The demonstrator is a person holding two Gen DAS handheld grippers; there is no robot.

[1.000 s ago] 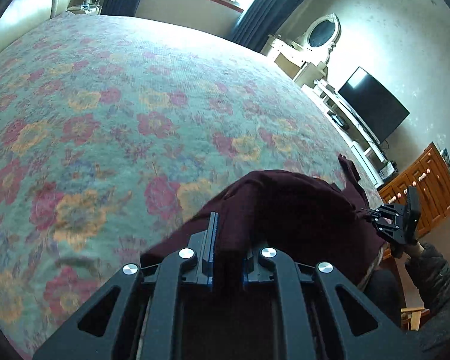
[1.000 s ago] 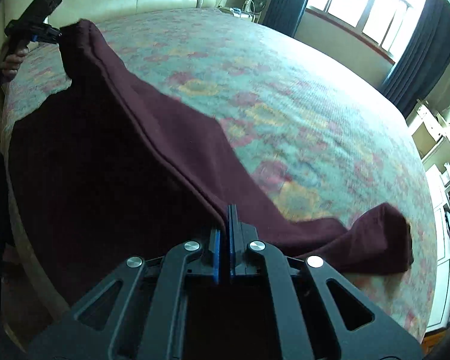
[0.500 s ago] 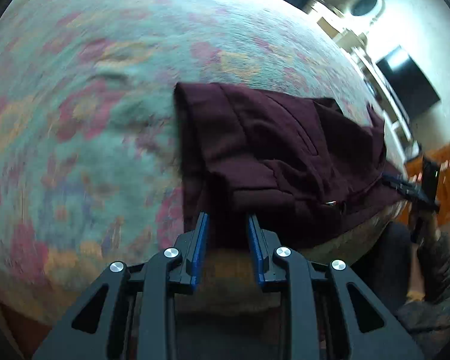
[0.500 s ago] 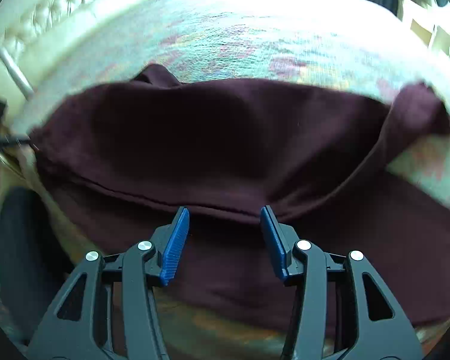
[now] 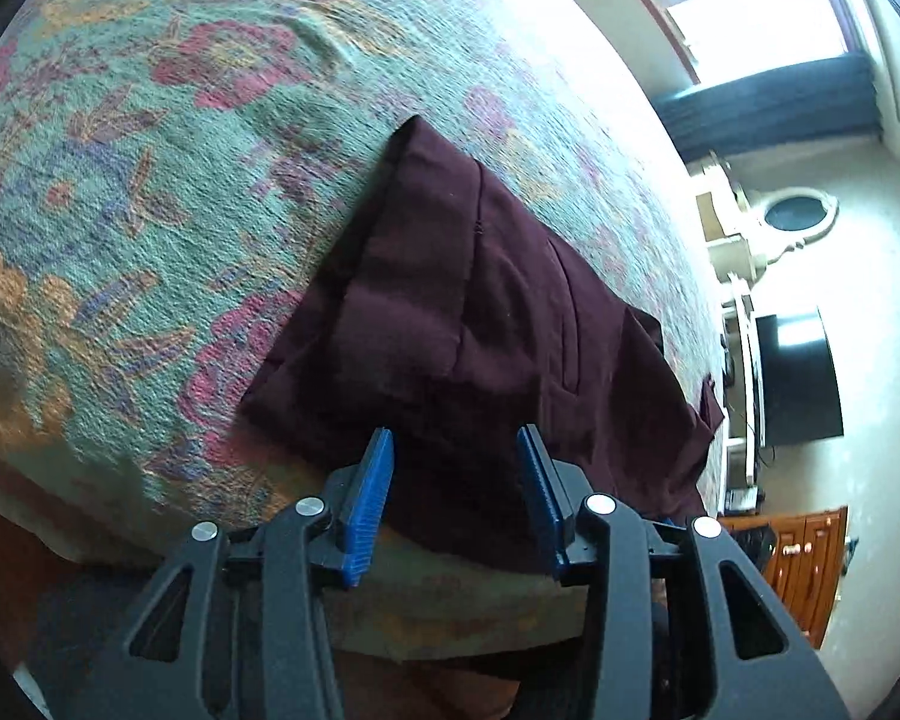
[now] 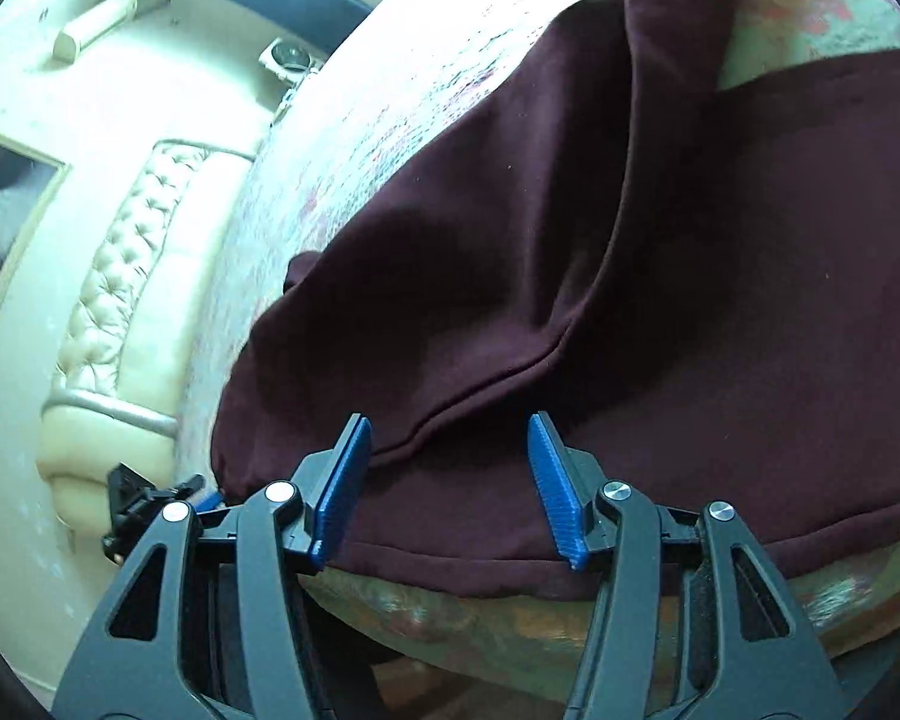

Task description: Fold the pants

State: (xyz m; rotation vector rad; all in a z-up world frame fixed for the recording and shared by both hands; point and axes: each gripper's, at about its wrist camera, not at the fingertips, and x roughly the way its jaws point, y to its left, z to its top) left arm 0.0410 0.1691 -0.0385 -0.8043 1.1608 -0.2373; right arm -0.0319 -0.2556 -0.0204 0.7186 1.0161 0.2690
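We had the maroon pants (image 5: 510, 324) lying folded over at the near edge of the floral bedspread (image 5: 120, 192). Left gripper (image 5: 456, 498) was spread wide, blue pads either side of the fabric edge, nothing clamped. Right gripper (image 6: 450, 480) was likewise apart over the hem, gripping nothing. Tufted headboard (image 6: 114, 294) sat beyond.

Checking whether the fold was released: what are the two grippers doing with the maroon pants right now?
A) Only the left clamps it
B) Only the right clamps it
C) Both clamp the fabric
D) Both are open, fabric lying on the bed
D: the left gripper and right gripper both have their blue pads spread apart, and the pants lie on the floral bedspread.
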